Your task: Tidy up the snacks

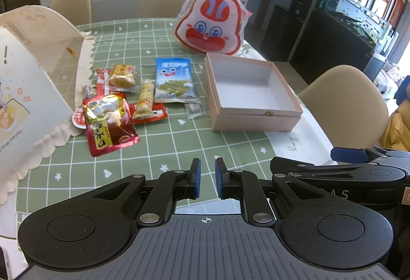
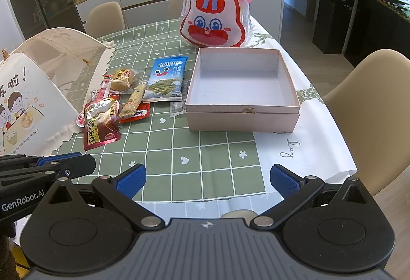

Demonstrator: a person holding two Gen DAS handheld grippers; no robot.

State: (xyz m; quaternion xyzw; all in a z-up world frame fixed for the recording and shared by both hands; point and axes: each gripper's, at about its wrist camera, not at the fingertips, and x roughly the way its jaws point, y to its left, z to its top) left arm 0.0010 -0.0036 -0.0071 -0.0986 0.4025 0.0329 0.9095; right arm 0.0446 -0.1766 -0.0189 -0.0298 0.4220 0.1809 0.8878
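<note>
Snacks [image 1: 123, 100] lay in a loose pile at centre left of both views, on the green checked worktop [image 1: 179, 141], just left of an open pink box [image 1: 253, 92] that held nothing. The left gripper [image 1: 207, 178] hovered low in its frame, its blue-padded fingers [image 1: 196, 177] parted only by a narrow gap and gripping nothing. The right gripper [image 2: 208, 180] hung with its fingers [image 2: 130, 178] spread wide, likewise holding nothing. A red pouch [image 1: 110, 123] and a blue packet [image 1: 174, 80] carried Chinese lettering too small to read surely; wrappers beneath them were partly hidden. A rabbit-face bag [image 1: 210, 23] stood behind the box. At far left, a mesh food cover [image 2: 38, 85] was cut off by the edge, its panel reading "things everyday." "GenRobot.AI" showed on the left gripper's body at lower left of the right view.
</note>
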